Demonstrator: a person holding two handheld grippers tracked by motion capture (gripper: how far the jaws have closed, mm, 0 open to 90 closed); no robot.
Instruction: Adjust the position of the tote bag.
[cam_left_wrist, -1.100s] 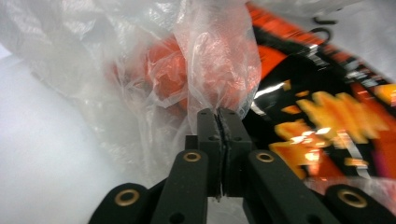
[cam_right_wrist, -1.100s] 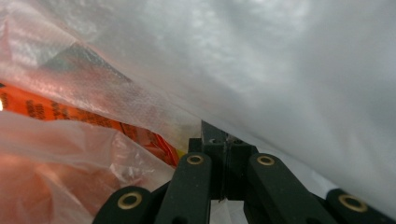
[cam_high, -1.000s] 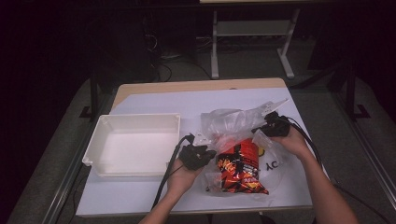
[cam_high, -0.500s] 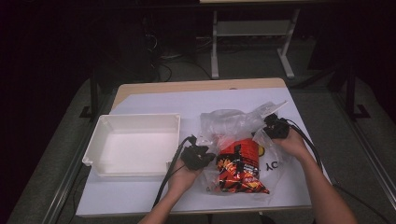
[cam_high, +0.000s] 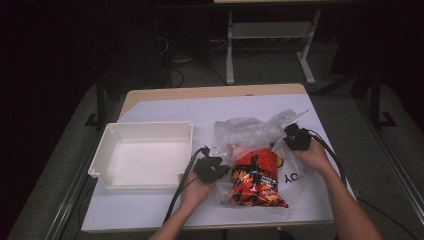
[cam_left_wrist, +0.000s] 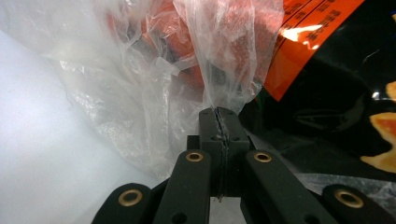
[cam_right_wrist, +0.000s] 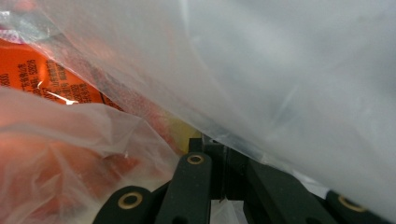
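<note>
A clear plastic bag (cam_high: 250, 132) lies on the white table cover, and a red and black snack packet (cam_high: 255, 180) sits partly inside it. My left gripper (cam_high: 220, 167) is shut on the bag's film at its left edge. The left gripper view has the film (cam_left_wrist: 219, 70) pinched between the closed jaws (cam_left_wrist: 219, 119), with the packet (cam_left_wrist: 327, 60) beyond. My right gripper (cam_high: 289, 136) is shut on the bag's right side. In the right gripper view the film (cam_right_wrist: 280, 70) drapes over the jaws, and the packet's orange print (cam_right_wrist: 46, 70) lies behind it.
An empty white tray (cam_high: 145, 155) stands to the left of the bag, close to my left hand. The table's wooden far edge (cam_high: 215, 92) lies behind. A metal frame (cam_high: 270, 40) stands on the floor past the table.
My right gripper has drifted slightly up and left along the bag's right edge. The left hand and the packet have stayed in place.
</note>
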